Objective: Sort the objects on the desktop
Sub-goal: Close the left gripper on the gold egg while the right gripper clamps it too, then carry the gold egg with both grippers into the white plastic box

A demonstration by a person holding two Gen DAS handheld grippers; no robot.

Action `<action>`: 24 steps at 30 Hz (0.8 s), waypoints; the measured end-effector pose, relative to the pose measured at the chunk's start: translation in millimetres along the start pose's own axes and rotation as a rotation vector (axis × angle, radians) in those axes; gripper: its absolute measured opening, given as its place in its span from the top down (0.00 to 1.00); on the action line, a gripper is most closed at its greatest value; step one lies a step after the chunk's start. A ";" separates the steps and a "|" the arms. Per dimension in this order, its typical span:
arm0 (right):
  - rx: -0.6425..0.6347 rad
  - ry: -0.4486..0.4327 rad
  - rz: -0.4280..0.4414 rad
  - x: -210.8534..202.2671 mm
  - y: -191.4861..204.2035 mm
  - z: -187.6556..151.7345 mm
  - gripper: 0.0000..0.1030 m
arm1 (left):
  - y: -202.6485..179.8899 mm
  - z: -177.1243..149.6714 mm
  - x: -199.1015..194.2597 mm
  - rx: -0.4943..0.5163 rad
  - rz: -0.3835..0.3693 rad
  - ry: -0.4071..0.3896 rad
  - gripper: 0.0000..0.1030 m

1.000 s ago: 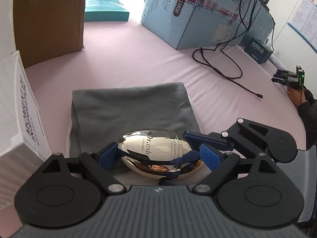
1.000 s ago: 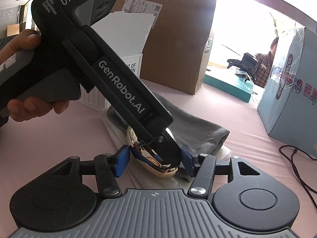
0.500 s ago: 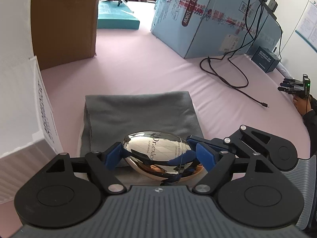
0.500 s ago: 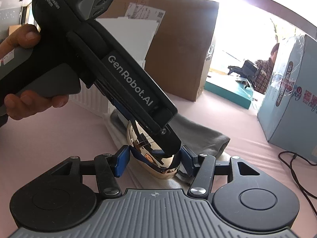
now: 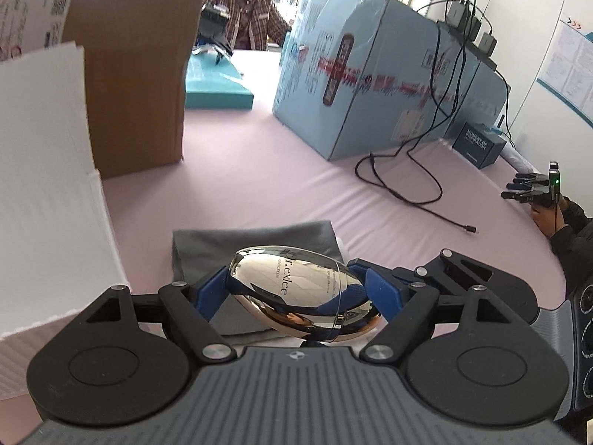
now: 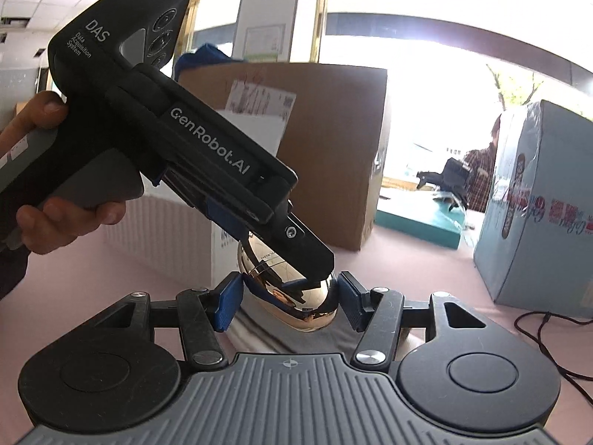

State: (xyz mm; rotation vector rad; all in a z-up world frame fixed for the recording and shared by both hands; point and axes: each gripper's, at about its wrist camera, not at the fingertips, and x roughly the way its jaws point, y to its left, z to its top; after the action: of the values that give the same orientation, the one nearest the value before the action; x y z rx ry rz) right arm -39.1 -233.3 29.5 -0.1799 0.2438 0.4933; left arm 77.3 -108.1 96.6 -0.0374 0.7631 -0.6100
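Pinched end to end between the blue pads of the left tongs (image 5: pixel 296 289): a chrome egg-shaped cosmetics case (image 5: pixel 292 278) marked "Dr.exlee", lying on its side with the lettering up. Gripped along the long axis, probably because the slick, rounded flanks would squirt out of a sideways squeeze. Raised, by the look of it, a little off the folded grey cloth (image 5: pixel 252 241) that shows under it and at twelve o'clock on the pink desk (image 5: pixel 259 170).

From the right wrist view, flanked as well by the right tongs (image 6: pixel 289 296), one pad just beside each flank of the case. Cannot tell whether those pads press the chrome or stand a hair off. Positioned crosswise to the left pair, likely to steady the case or take it over.

Left handle held in a hand (image 6: pixel 55 218) at nine o'clock and angled down onto the case.

At nine o'clock of the case, a white corrugated box (image 5: pixel 44 185), a likely bin for sorting; behind it, at eleven o'clock, a brown carton (image 5: pixel 141 55).

Main risk: a slip of mirror-smooth metal during any handover, so no loosening of one grip before the other is firm.
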 end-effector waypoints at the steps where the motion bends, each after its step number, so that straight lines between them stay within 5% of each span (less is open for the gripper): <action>1: 0.002 -0.014 -0.007 -1.3 1.8 2.5 0.48 | -0.5 1.4 -4.5 0.006 0.001 -0.015 0.25; 9: 0.047 -0.131 -0.031 -10.5 12.1 26.3 0.48 | 4.6 13.3 -43.8 -0.001 -0.035 -0.115 0.25; 17: -0.017 -0.165 -0.017 -4.6 40.1 69.7 0.48 | 18.4 19.2 -100.7 0.041 -0.021 -0.230 0.25; 24: -0.074 -0.136 0.027 19.5 82.3 112.8 0.48 | 61.6 16.1 -152.4 -0.019 -0.007 -0.311 0.24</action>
State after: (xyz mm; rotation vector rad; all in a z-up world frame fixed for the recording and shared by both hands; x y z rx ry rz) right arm -41.5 -127.6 122.7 -0.2140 0.0954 0.5393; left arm 33.7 20.8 190.2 -0.1493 0.4673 -0.5865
